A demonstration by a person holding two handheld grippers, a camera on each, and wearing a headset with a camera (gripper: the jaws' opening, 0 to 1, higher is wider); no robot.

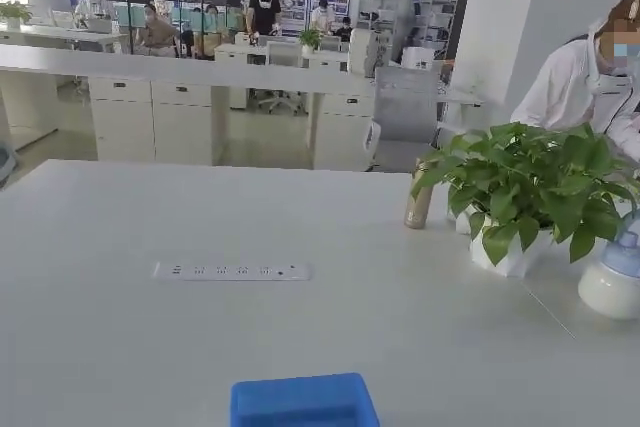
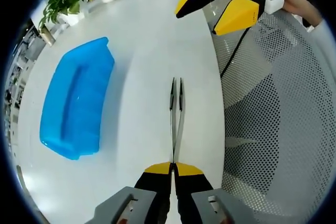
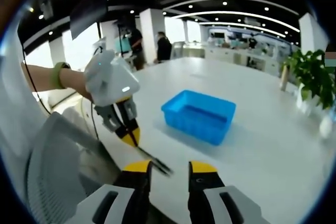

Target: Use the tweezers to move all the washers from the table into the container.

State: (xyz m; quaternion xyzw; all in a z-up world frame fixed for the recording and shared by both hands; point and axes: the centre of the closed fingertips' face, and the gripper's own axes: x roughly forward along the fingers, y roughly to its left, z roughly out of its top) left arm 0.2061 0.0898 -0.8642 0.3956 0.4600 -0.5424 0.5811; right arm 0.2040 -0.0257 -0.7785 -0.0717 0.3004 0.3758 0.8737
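My left gripper (image 2: 173,167) is shut on the handle end of thin metal tweezers (image 2: 176,114), whose two tips point forward over the white table (image 2: 152,40). A blue plastic container (image 2: 76,103) lies to their left, apart from them. My right gripper (image 3: 170,167) stands open with nothing held between its jaws. It hangs ahead of the tweezers in the left gripper view (image 2: 212,9). In the right gripper view the left gripper (image 3: 128,135) holds the tweezers (image 3: 155,161) just ahead of my jaws, and the container (image 3: 199,114) sits beyond. The head view catches the container's top edge (image 1: 300,402).
A power strip (image 1: 232,271) is set into the table's middle. A potted plant (image 1: 530,187), a slim bottle (image 1: 418,205) and a white jug (image 1: 612,282) stand at the right. A mesh chair (image 2: 273,103) lies beside the table edge. People work at desks behind.
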